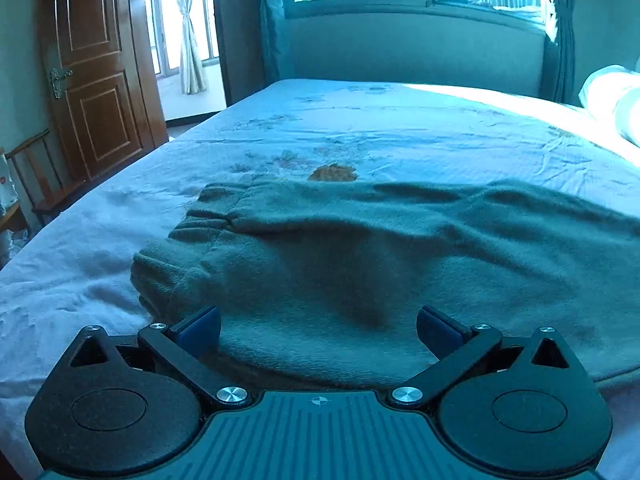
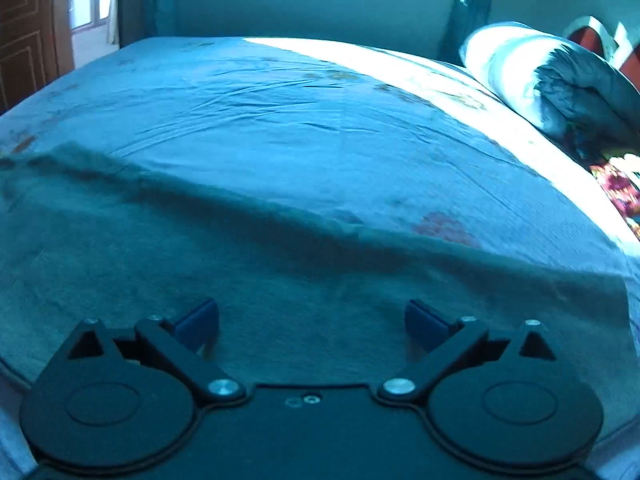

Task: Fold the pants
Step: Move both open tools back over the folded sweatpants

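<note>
Left wrist view: I see my left gripper (image 1: 319, 330) with its jaws spread wide, nothing between the blue pads (image 1: 200, 330).
Left gripper place: it hangs over the near edge of the pants (image 1: 360, 256), toward their bunched left end.
Pants: grey-green fleece, lying across the bed (image 1: 360, 128), one layer over another; the elastic end is rumpled at the left.
Beyond the pants: an orange patch (image 1: 333, 173) just past their far edge.
Left of the pants: a wooden door (image 1: 96, 68), off the bed.
Right wrist view: my right gripper (image 2: 312, 326) also stands wide, pads clear of cloth; this view is blurred.
Right gripper place: over the pants (image 2: 200, 264), near their front edge.
Right of the pants: rolled bedding (image 2: 560, 76), well apart, at the bed's far corner.
</note>
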A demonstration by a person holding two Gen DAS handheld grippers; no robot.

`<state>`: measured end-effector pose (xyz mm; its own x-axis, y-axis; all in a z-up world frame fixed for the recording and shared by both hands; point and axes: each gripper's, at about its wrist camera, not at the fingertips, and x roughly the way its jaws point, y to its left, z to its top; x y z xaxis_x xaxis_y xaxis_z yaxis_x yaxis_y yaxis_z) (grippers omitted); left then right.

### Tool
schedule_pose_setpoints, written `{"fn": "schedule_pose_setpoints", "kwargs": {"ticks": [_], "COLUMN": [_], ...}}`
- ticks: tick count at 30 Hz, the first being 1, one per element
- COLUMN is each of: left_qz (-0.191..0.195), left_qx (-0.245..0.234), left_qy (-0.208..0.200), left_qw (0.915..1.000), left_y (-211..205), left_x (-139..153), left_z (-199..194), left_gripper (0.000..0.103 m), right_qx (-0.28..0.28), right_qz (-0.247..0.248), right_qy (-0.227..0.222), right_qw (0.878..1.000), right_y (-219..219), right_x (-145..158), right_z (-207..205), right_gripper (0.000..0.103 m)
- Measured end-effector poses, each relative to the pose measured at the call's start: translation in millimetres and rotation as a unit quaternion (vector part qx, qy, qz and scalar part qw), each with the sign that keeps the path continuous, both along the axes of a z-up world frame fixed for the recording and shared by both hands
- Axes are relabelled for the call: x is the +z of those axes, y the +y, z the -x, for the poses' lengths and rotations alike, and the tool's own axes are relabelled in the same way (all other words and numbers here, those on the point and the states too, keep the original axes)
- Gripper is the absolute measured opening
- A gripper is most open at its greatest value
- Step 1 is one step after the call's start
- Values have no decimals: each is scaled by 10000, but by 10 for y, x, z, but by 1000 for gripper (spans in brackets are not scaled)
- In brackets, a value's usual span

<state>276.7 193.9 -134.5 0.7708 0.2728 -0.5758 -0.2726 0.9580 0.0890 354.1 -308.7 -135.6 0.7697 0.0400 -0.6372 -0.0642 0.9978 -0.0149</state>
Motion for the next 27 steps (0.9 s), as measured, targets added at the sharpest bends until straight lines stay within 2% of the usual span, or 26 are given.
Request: {"fn": "schedule_pose_setpoints", "kwargs": {"ticks": [2,3,4,6,8,9,10,11,12,14,16,18,21,22,23,24,27], "left_qz": [-114,-86,-34,-95,-427,-549,-485,-308,-152,-92,43,292,346,358,374,399,513], "left_qx": [-147,-269,-372,-578,-635,-496,-362,-292,-312,-355,-424,-526,-796,-884,-945,-998,-1037], "left_qy": [-81,-43,-11,107,299,408,408,412,384,191,36,-37,-77,-58,-40,-15,76], "left_qw": [9998,9996,9993,9982,9966,9964,9973,9983,9987,9991,9991,9982,9962,9954,9948,9942,9933], "left_y": [-159,-242,-336,-592,-839,-931,-963,-973,-985,-1079,-1235,-1438,-1822,-1929,-2032,-2124,-2322], "left_x": [48,45,30,-35,-134,-174,-152,-102,-56,39,102,133,118,104,91,80,60], "left_z": [53,53,45,3,-61,-98,-104,-112,-106,-62,-27,-15,-30,-42,-48,-52,-70], "left_gripper": [103,103,103,103,103,103,103,103,103,103,103,103,103,103,103,103,103], "right_qx": [-299,-218,-85,27,-148,-360,-376,-494,-622,-814,-1015,-1312,-1713,-1754,-1793,-1844,-1959], "right_qz": [-256,-406,-444,-143,156,226,-17,-304,-529,-1110,-1919,-3076,-4140,-4402,-4554,-4675,-4919], "right_qy": [-349,-368,-305,-187,248,494,495,367,157,-212,-369,-487,-524,-506,-472,-433,-374], "right_qw": [9986,9983,9985,9997,9995,9979,9981,9976,9965,9903,9754,9412,8925,8792,8708,8635,8475], "right_y": [-333,-414,-441,-429,-491,-590,-699,-828,-936,-1188,-1460,-1833,-2206,-2289,-2336,-2375,-2448], "right_x": [147,173,170,103,-63,-174,-172,-105,-24,111,146,64,-136,-211,-269,-332,-471], "right_z": [268,355,400,451,375,332,361,440,538,706,813,909,1013,1055,1068,1075,1075], "right_gripper": [97,97,97,97,97,95,93,81,75,85,85,85,83,79,75,73,57]}}
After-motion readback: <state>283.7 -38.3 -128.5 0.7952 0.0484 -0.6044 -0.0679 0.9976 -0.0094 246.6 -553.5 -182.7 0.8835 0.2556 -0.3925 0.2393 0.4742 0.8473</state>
